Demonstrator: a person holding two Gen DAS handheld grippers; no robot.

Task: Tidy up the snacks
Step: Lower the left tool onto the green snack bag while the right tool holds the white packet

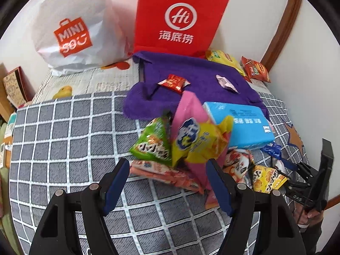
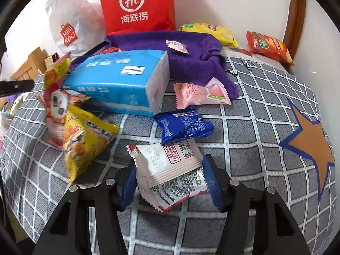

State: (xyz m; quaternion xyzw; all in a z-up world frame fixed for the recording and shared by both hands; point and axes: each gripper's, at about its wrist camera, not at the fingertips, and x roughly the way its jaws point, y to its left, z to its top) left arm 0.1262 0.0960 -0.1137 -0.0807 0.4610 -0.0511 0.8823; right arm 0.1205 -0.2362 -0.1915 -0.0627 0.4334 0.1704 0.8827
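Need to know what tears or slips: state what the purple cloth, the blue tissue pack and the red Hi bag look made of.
Purple cloth: soft matte fleece or terry, fuzzy nap. Blue tissue pack: thin glossy plastic film, creased highlights. Red Hi bag: stiff and matte, probably paper or nonwoven.

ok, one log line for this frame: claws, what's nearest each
left claw: open, before snack pile | right claw: open, straddling white sachets | blue tissue pack: untouched
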